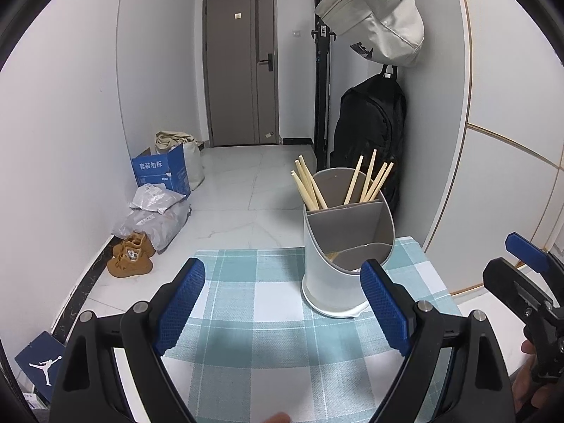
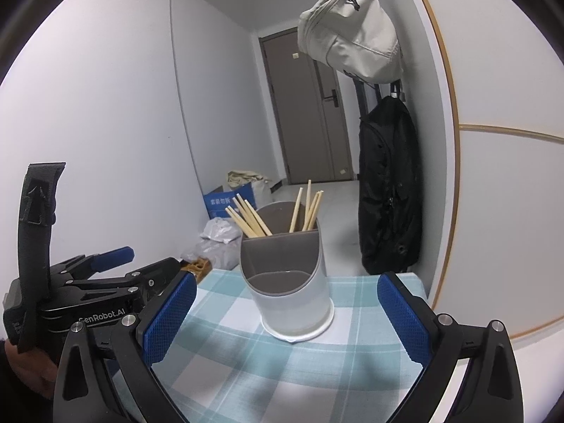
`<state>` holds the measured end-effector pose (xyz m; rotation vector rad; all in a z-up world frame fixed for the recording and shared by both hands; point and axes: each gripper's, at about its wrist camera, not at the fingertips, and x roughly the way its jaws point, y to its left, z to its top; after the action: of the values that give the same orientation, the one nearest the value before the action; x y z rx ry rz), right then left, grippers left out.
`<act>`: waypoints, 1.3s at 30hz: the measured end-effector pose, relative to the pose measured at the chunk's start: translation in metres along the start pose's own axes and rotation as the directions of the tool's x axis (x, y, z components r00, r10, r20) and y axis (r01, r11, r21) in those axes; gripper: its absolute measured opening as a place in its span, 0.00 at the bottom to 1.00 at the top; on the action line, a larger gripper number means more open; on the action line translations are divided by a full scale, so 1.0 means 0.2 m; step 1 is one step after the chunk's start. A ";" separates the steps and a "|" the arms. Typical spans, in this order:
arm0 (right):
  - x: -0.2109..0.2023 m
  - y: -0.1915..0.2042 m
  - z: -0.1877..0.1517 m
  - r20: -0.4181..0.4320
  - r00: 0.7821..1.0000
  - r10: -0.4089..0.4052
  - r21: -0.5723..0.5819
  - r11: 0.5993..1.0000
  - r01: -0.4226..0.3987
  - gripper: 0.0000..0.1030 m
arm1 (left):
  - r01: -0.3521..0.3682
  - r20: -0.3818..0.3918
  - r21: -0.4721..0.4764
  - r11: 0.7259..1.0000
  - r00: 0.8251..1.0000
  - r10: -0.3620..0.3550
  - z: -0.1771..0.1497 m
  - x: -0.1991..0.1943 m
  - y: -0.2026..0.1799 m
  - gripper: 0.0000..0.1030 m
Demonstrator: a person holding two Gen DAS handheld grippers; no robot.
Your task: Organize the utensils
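A white and grey utensil holder (image 1: 343, 246) (image 2: 289, 282) stands on a teal checked cloth (image 1: 268, 303) (image 2: 246, 335). Several wooden chopsticks (image 1: 310, 187) (image 2: 248, 220) lean in its back left compartment, several more (image 1: 370, 179) (image 2: 308, 211) in the back right one; the front compartment looks nearly bare. My left gripper (image 1: 282, 310) stands open just short of the holder, nothing between its blue pads. My right gripper (image 2: 289, 320) is open too, framing the holder's base without touching. Each gripper shows at the edge of the other's view.
The cloth covers a small table against a white wall on the right. A black backpack (image 1: 370, 134) and a beige bag (image 1: 377, 17) hang behind the holder. On the floor at left lie brown shoes (image 1: 130, 253), plastic bags (image 1: 155, 215) and a blue box (image 1: 162, 169).
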<state>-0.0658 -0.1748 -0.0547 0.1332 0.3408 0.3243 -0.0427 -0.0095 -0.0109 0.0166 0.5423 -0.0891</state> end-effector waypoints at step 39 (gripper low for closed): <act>-0.03 0.01 -0.01 0.004 1.000 -0.028 -0.006 1.000 0.028 1.00 | -0.008 -0.035 -0.054 0.999 0.999 0.006 -0.01 0.02 0.03 0.84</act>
<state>-0.0718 -0.1757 -0.0542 0.1234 0.3373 0.2972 -0.0391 -0.0029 -0.0144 -0.0324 0.5790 -0.0678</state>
